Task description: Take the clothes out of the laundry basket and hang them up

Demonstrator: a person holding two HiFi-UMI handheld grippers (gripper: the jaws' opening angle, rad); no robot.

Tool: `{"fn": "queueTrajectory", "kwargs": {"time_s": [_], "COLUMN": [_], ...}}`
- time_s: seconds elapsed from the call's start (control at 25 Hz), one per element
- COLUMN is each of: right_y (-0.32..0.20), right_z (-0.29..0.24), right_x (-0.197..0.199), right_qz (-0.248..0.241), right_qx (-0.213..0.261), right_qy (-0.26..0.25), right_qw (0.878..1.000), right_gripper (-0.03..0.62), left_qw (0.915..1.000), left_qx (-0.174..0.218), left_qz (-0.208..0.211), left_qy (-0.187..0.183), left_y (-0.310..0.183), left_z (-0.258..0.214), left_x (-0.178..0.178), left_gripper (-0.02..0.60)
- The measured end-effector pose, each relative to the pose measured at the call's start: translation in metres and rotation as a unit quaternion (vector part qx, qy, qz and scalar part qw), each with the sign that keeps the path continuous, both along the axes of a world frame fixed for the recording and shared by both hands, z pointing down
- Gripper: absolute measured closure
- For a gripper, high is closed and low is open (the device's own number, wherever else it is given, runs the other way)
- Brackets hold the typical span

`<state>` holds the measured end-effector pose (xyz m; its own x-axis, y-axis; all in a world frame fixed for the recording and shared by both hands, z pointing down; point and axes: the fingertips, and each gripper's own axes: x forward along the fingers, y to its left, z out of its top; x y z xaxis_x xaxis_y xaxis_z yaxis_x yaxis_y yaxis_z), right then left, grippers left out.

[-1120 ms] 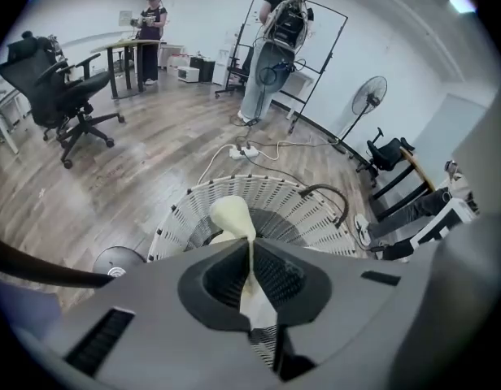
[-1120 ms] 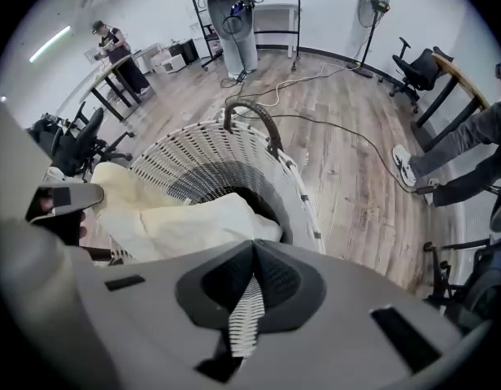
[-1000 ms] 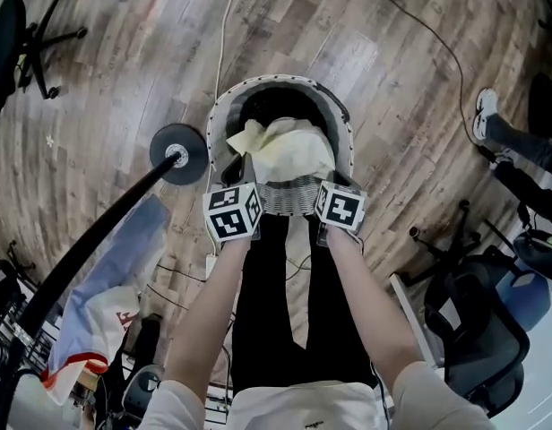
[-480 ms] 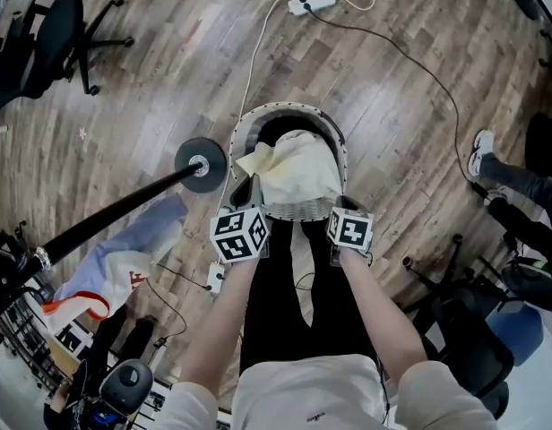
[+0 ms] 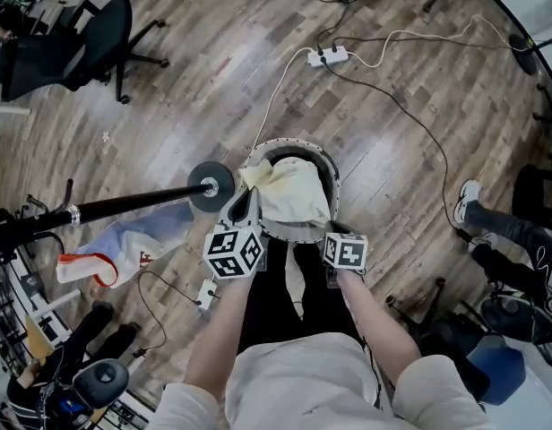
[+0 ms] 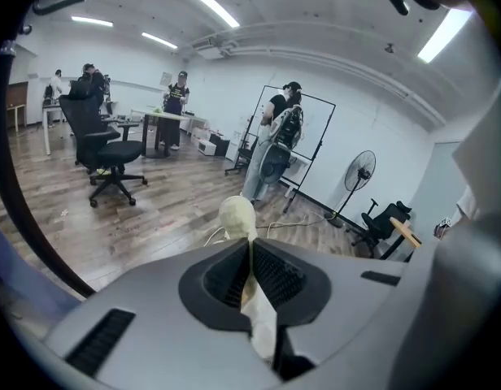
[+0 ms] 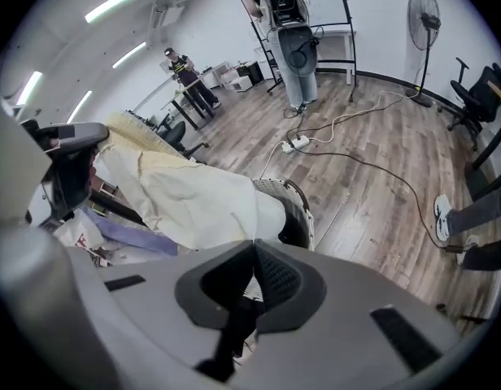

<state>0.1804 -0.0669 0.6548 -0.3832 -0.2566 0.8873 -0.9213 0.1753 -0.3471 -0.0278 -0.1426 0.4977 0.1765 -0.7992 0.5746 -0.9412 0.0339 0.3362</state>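
A cream garment (image 5: pixel 292 191) hangs stretched between my two grippers, over the round grey laundry basket (image 5: pixel 333 170) on the wooden floor. My left gripper (image 5: pixel 244 211) is shut on one edge of it; in the left gripper view the cloth (image 6: pixel 237 216) bulges out past the closed jaws of my left gripper (image 6: pixel 249 246). My right gripper (image 5: pixel 335 233) is shut on the other edge. In the right gripper view the garment (image 7: pixel 193 197) runs from the left down into the closed jaws of my right gripper (image 7: pixel 253 246), and a shadowed strip hangs below them. The basket's inside is mostly hidden.
A black rack pole (image 5: pixel 124 207) with a round base (image 5: pixel 211 186) stands left of the basket, with blue and white clothes (image 5: pixel 124 245) beneath it. A power strip (image 5: pixel 328 56) and cables lie beyond. An office chair (image 5: pixel 97 38) stands far left; a person's shoe (image 5: pixel 467 202) and more chairs are at the right.
The head view has risen, so the basket looks smaller and more floor shows. Both grippers kept their hold and the garment has come up over the basket.
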Motion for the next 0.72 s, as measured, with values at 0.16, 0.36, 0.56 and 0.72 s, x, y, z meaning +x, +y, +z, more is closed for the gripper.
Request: {"fn": "queueTrajectory", "kwargs": {"time_s": [0.16,0.36,0.56,0.72], "right_y": [0.001,-0.012,-0.03,-0.05], "right_z": [-0.018,-0.049,-0.078,-0.106], "right_x": [-0.009,-0.022,-0.03,-0.05], "right_qz": [-0.027,-0.051,-0.07,-0.11], "right_qx": [0.003,0.021,0.05,0.091], "right_qy": [-0.021,-0.048,-0.069,-0.084], "right_qw": [0.999,0.997,0.994,0.986], "right_gripper": [0.585,0.57,0.559,0.559], "left_qw": [0.9995,0.9984,0.9973,0.9948], "left_qx": [0.031,0.056,0.072,0.095], "left_qz": [-0.006,-0.003,0.013,0.034], "left_qy": [0.001,0.009,-0.002,-0.013], "left_y": [0.006,0.008,0.016,0.018], "left_z": [-0.041,-0.083,-0.111,-0.138], "left_x": [-0.008,-0.021,-0.02,-0.018], "left_gripper": [0.554,0.555,0.555,0.555]}}
